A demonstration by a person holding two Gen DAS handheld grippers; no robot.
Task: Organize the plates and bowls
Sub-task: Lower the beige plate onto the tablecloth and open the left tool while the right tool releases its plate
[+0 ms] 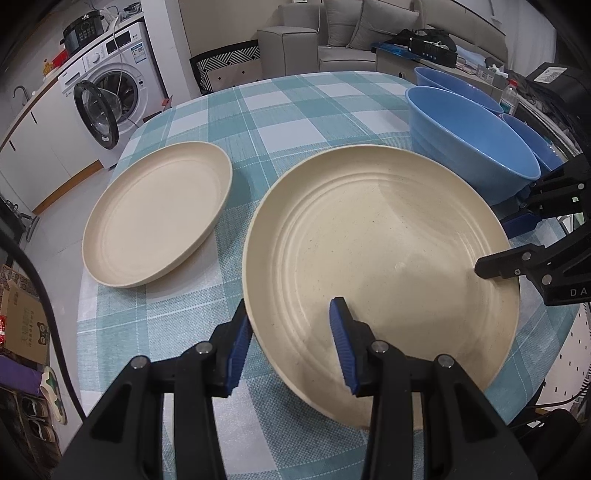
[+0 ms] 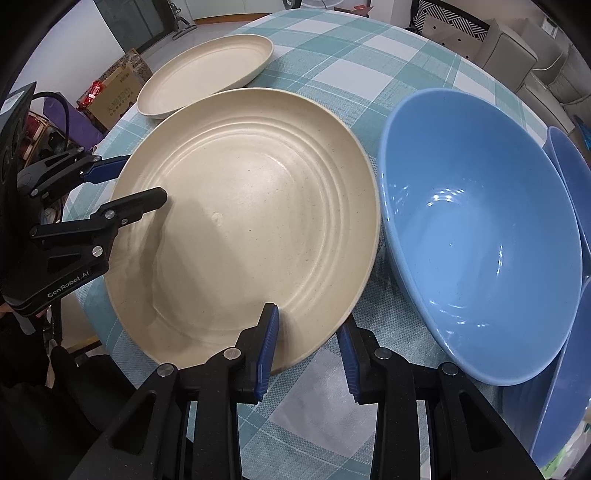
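Observation:
A large cream plate (image 1: 380, 266) (image 2: 251, 214) lies on the checked tablecloth. My left gripper (image 1: 291, 332) is open, its jaws astride the plate's near rim, one inside, one outside. My right gripper (image 2: 308, 332) is open, astride the plate's rim on the opposite side; it also shows in the left wrist view (image 1: 498, 243). The left gripper shows in the right wrist view (image 2: 140, 181). A second cream plate (image 1: 159, 214) (image 2: 207, 74) lies to the left. A blue bowl (image 1: 469, 136) (image 2: 480, 236) sits to the right of the large plate.
Two more blue bowls (image 1: 454, 85) (image 1: 532, 140) stand behind and beside the first bowl. The round table (image 1: 280, 110) has a teal checked cloth. A washing machine (image 1: 118, 77) with its door open and a sofa (image 1: 351, 33) stand beyond the table.

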